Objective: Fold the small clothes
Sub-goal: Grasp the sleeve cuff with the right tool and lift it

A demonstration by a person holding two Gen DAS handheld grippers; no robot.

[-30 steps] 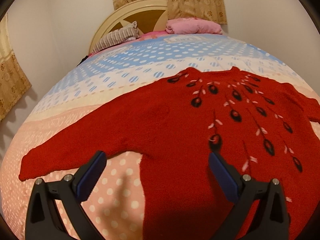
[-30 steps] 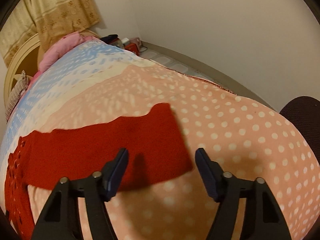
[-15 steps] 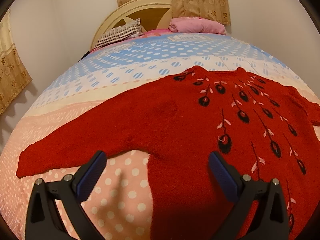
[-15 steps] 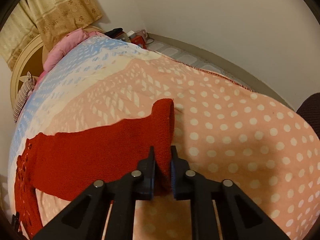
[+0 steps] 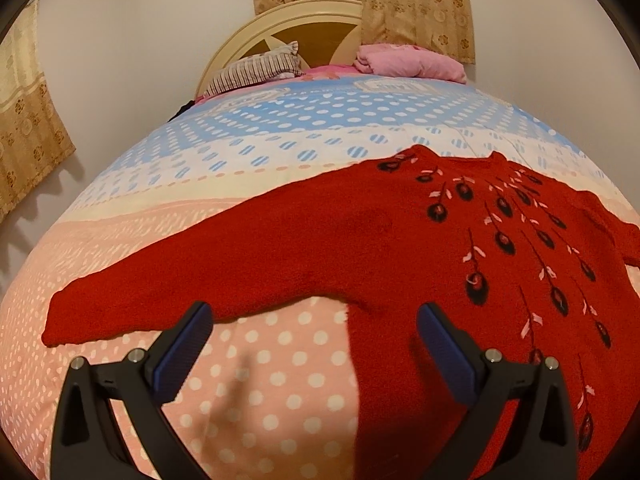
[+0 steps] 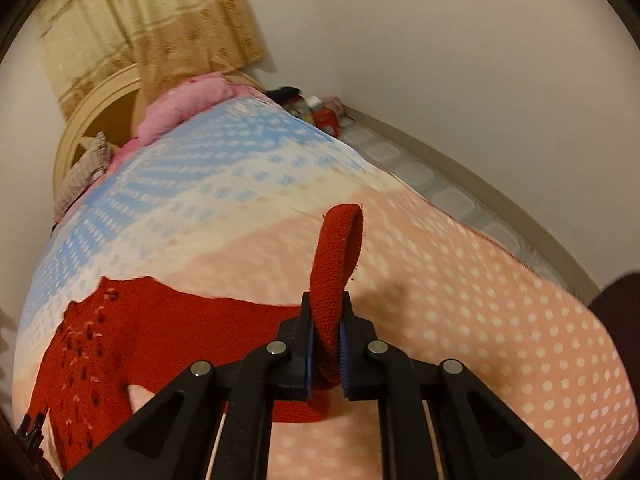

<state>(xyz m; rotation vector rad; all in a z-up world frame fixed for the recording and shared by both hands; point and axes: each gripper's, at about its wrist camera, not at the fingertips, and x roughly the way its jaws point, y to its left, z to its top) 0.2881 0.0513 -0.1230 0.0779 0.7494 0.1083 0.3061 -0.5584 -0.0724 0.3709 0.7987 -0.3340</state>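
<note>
A red knit sweater with dark flower embroidery lies flat on the dotted bed cover. Its left sleeve stretches out to the left. My left gripper is open and empty, just above the cover in front of the sweater's armpit and side edge. My right gripper is shut on the cuff of the other sleeve, which stands up out of the jaws in a loop, lifted off the cover. The sweater's body lies at the lower left of the right wrist view.
A striped pillow and a pink pillow lie at the headboard. Curtains hang behind. The bed's right edge meets a tiled floor strip by the wall, with small items in the corner. A dark object sits at far right.
My right gripper closed on the sleeve cuff and has lifted it off the cover. My left gripper has drifted left, staying open.
</note>
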